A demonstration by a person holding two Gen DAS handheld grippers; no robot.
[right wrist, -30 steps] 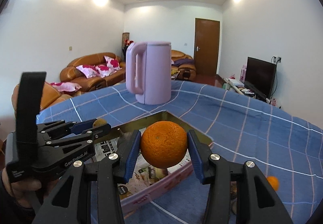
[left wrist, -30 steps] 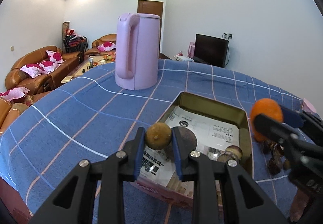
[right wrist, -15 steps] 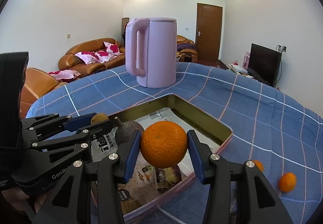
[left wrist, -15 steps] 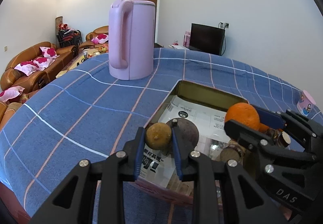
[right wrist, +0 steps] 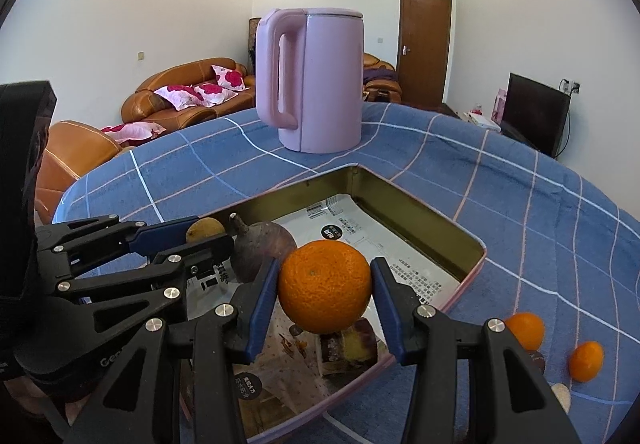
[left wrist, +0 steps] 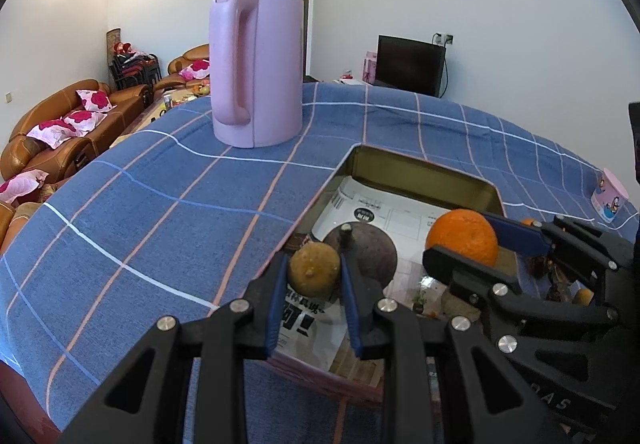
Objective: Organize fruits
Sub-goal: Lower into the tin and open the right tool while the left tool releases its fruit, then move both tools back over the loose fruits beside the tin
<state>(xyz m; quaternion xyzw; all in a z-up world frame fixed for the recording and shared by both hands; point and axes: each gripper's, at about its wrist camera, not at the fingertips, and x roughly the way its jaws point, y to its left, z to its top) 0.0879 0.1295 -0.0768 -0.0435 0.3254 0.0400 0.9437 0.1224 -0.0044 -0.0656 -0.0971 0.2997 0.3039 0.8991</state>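
Left gripper: black plastic arms, blue pads, jaws drawn narrow and clamped on a small brown fruit. Skin dull, yellowish-brown, faintly rough, with a little nub facing the camera. It hangs over the near-left corner of the tray.

Right gripper: same build, jaws set wider and pressed against both sides of an orange. Round, bright, pebbled peel, small stem dimple on top. Held above the middle of the tray, clear of its floor.

Tray: shallow rectangular tin, rounded corners, dull gold inside walls, pink outer rim. Floor lined with printed paper, glossy, black text and photos. Lying inside on the paper is a dark purple fruit, round, matte, with a stubby woody stem pointing up; it sits between the two grippers, nearer the left one.

Tablecloth: blue woven fabric, denim-like, thin white and pink grid lines. Beyond the tray stands a pale pink kettle, smooth plastic, cylindrical, loop handle on its left side.

On the cloth outside the tray's right edge, two small oranges, smooth and round, just apart from each other.
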